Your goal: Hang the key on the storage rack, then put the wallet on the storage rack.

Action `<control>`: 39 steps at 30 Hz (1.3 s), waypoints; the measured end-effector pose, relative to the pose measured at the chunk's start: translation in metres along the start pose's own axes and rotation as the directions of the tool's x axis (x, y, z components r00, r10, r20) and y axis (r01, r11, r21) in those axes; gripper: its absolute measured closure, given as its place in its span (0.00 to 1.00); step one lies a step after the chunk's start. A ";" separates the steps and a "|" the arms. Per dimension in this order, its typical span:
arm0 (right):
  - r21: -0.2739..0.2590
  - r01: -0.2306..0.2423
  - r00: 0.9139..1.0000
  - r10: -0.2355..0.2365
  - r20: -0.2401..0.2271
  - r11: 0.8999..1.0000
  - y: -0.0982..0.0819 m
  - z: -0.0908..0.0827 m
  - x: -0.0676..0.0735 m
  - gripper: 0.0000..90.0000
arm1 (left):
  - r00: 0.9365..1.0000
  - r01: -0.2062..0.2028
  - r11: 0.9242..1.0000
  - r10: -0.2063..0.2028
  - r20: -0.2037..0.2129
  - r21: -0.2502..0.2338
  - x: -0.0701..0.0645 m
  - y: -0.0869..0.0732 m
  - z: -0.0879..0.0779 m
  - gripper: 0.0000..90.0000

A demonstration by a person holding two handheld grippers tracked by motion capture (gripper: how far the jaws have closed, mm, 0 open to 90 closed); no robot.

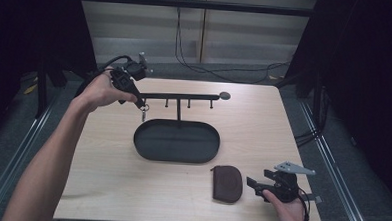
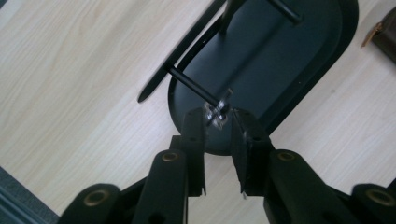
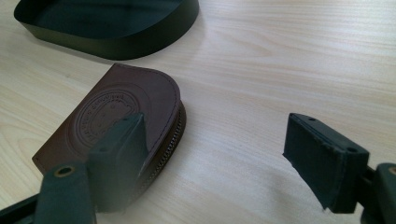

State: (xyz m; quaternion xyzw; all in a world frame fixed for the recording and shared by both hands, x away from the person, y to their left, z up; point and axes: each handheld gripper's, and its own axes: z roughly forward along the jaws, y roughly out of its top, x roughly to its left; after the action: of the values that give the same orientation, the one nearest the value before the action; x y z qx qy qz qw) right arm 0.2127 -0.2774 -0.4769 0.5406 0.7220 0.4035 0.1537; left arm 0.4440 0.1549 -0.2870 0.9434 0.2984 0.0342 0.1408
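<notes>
At the near right, the right gripper (image 1: 257,186) rests on the table (image 1: 283,124) with jaws wide apart, empty, just right of a brown zip pouch (image 3: 119,119). Beyond sits the black oval tray (image 1: 176,140) with its hook rack (image 1: 182,96). At the far left, the left gripper (image 2: 218,122) pinches a small metal key ring (image 2: 217,111) at the leftmost peg (image 2: 191,85).

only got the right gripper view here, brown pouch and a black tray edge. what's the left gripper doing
Observer: The left gripper is up at a black hook stand rising from the tray, its jaws around a small metal key ring at a peg.
Operator: ring on the peg yet
Observer: It sits right at the peg's tip; hooked or not, I cannot tell.
Operator: where's my gripper from above
Observer: The right gripper rests open, just right of the pouch.
</notes>
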 end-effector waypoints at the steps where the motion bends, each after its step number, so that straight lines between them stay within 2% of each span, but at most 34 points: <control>1: 0.003 -0.002 1.000 0.002 0.001 1.000 0.000 0.000 0.000 0.23 | 1.000 0.005 1.000 -0.005 -0.003 -0.006 0.000 -0.003 0.000 0.81; 5: 0.004 -0.002 1.000 0.002 0.000 1.000 0.000 0.001 0.000 0.23 | 1.000 0.027 0.999 -0.027 -0.004 -0.044 0.001 -0.014 -0.001 0.75; 7: 0.002 -0.004 1.000 0.004 0.000 1.000 0.000 0.000 0.000 0.23 | 0.999 0.049 0.995 -0.048 0.014 -0.085 0.002 -0.020 0.000 0.72; 10: 0.002 -0.002 1.000 0.002 0.000 1.000 0.000 0.000 0.000 0.23 | 0.997 0.070 0.991 -0.067 0.026 -0.117 0.004 -0.030 0.001 0.70; 16: 0.000 0.001 1.000 -0.001 0.001 1.000 0.000 -0.001 0.000 0.23 | 0.996 0.086 0.983 -0.083 0.027 -0.163 0.000 -0.046 0.002 0.62; 17: -0.001 0.003 1.000 -0.003 0.002 1.000 0.000 -0.001 0.001 0.23 | 0.996 0.091 0.980 -0.090 0.017 -0.178 -0.001 -0.051 0.001 0.60; 20: -0.001 0.002 1.000 -0.002 0.003 1.000 0.000 -0.001 0.001 0.23 | 0.995 0.094 0.979 -0.095 0.005 -0.180 -0.004 -0.055 0.001 0.58; 21: 0.003 0.000 1.000 0.000 0.006 1.000 0.000 -0.001 0.001 0.23 | 0.996 0.092 0.976 -0.094 -0.005 -0.196 -0.006 -0.060 -0.001 0.53; 22: 0.002 0.001 1.000 -0.001 0.006 1.000 0.000 -0.001 0.001 0.23 | 0.995 0.101 0.972 -0.103 0.000 -0.210 -0.008 -0.062 -0.001 0.53; 24: 0.000 0.002 1.000 -0.002 0.004 1.000 0.000 0.000 0.000 0.23 | 0.996 0.091 0.971 -0.093 0.002 -0.220 -0.009 -0.064 -0.002 0.51; 25: 0.001 0.002 1.000 -0.002 0.003 1.000 0.000 0.000 0.000 0.23 | 0.994 0.104 0.966 -0.109 -0.005 -0.238 -0.011 -0.069 -0.002 0.49; 26: 0.001 0.002 1.000 -0.002 0.003 1.000 0.000 0.000 0.000 0.23 | 0.994 0.104 0.966 -0.109 -0.005 -0.238 -0.011 -0.069 -0.002 0.46; 27: 0.000 0.003 1.000 -0.003 0.004 1.000 0.000 -0.001 0.000 0.23 | 0.993 0.115 0.957 -0.119 -0.002 -0.265 -0.012 -0.074 -0.001 0.45; 28: 0.001 0.002 1.000 -0.002 0.006 1.000 0.000 -0.001 0.001 0.23 | 0.993 0.115 0.957 -0.119 -0.002 -0.265 -0.012 -0.074 -0.001 0.43; 31: -0.003 -0.004 1.000 0.004 0.007 1.000 0.000 -0.001 0.000 0.23 | 0.990 0.132 0.947 -0.141 -0.011 -0.292 -0.011 -0.085 0.004 0.39; 33: -0.004 -0.001 1.000 0.001 0.006 1.000 0.000 -0.001 0.000 0.23 | 0.987 0.151 0.932 -0.163 -0.010 -0.330 -0.010 -0.093 0.006 0.37; 34: -0.004 -0.001 1.000 0.001 0.006 1.000 0.000 -0.001 0.000 0.23 | 0.987 0.151 0.932 -0.163 -0.010 -0.330 -0.010 -0.093 0.006 0.36; 35: -0.005 -0.003 1.000 0.003 0.007 1.000 0.000 -0.001 0.000 0.23 | 0.983 0.170 0.915 -0.185 -0.008 -0.367 -0.009 -0.101 0.010 0.36; 36: -0.002 -0.006 1.000 0.006 0.006 1.000 0.000 0.000 0.000 0.23 | 0.980 0.173 0.908 -0.199 -0.029 -0.382 -0.009 -0.105 0.012 0.38; 37: -0.002 -0.008 1.000 0.008 0.008 1.000 0.000 0.000 -0.001 0.23 | 0.979 0.168 0.904 -0.199 -0.038 -0.394 -0.009 -0.109 0.015 0.39; 38: -0.002 -0.008 1.000 0.008 0.008 1.000 0.000 0.000 -0.001 0.23 | 0.979 0.168 0.904 -0.199 -0.038 -0.394 -0.009 -0.109 0.015 0.36; 39: -0.002 -0.010 1.000 0.010 0.007 1.000 0.001 0.000 -0.001 0.23 | 0.973 0.196 0.894 -0.227 -0.031 -0.404 -0.009 -0.117 0.020 0.34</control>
State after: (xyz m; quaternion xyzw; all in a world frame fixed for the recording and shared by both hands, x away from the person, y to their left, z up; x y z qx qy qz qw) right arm 0.2138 -0.2778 -0.4768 0.5454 0.7185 0.4029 0.1547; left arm 0.3748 0.2360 -0.3394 0.8549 0.3911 0.1152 0.3209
